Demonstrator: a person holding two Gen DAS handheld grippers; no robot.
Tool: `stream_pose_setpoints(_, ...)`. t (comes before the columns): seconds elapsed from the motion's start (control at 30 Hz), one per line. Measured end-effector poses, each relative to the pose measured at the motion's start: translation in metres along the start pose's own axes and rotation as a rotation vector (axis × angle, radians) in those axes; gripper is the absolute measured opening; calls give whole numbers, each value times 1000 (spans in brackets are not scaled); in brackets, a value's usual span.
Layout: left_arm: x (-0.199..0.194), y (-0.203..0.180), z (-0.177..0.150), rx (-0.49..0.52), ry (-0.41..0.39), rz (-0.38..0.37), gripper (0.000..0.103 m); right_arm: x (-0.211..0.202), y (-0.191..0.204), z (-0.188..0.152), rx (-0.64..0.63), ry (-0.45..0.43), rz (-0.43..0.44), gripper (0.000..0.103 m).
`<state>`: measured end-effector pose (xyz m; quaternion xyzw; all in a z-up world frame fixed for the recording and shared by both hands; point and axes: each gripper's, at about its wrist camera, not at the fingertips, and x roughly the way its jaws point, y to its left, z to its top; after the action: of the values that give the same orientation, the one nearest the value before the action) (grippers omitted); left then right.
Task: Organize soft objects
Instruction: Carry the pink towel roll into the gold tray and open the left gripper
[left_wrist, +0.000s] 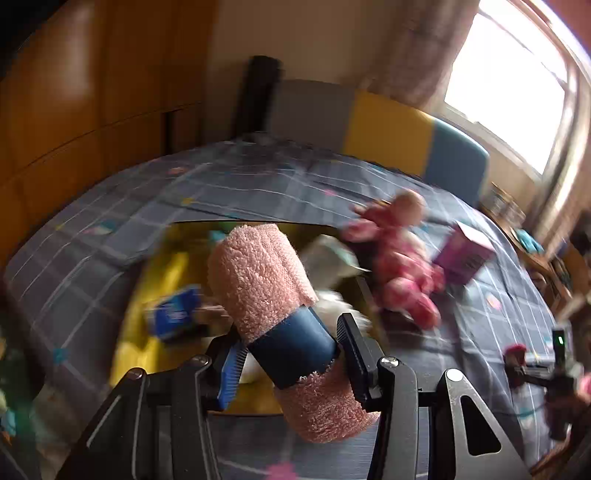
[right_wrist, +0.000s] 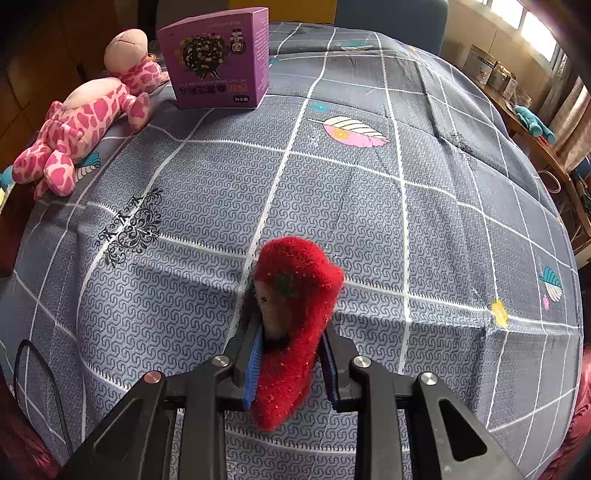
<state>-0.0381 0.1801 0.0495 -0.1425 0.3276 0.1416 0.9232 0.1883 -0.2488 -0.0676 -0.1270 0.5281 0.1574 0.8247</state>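
My left gripper (left_wrist: 290, 350) is shut on a rolled pink towel (left_wrist: 258, 280) with a dark blue band, held above an open box (left_wrist: 155, 332) with yellow lining and several blurred items inside. My right gripper (right_wrist: 291, 354) is shut on a red fuzzy soft toy (right_wrist: 295, 295), held over the grey checked bedcover (right_wrist: 406, 221). A pink spotted plush giraffe (right_wrist: 85, 122) lies at the far left of the bed, also in the left wrist view (left_wrist: 399, 266). The right gripper shows at the right edge of the left wrist view (left_wrist: 546, 365).
A purple carton (right_wrist: 218, 59) stands beside the giraffe; it also shows in the left wrist view (left_wrist: 465, 254). A blue packet (left_wrist: 173, 314) lies in the box. A headboard (left_wrist: 388, 129), a wooden wardrobe (left_wrist: 74, 110) and a window (left_wrist: 509, 92) lie beyond. A cluttered side shelf (right_wrist: 517, 96) stands right.
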Motion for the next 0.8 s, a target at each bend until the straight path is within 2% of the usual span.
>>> stream_pose_setpoints(0.17, -22, 84, -1, -136, -22, 152, 48, 0, 1, 0, -11, 0, -7, 27)
stream_pose_setpoints(0.33, -21, 126, -11, -192, 2, 251, 48, 0, 4, -1, -28, -4, -23, 27)
stream_pose_setpoints(0.53, 6, 117, -13, -112, 46, 276, 49, -1, 4, -2, -12, -1, -16, 27)
stream_pose_setpoints(0.8, 61, 97, -7, 6, 129, 267, 49, 1, 0, 2, -8, 2, -18, 27)
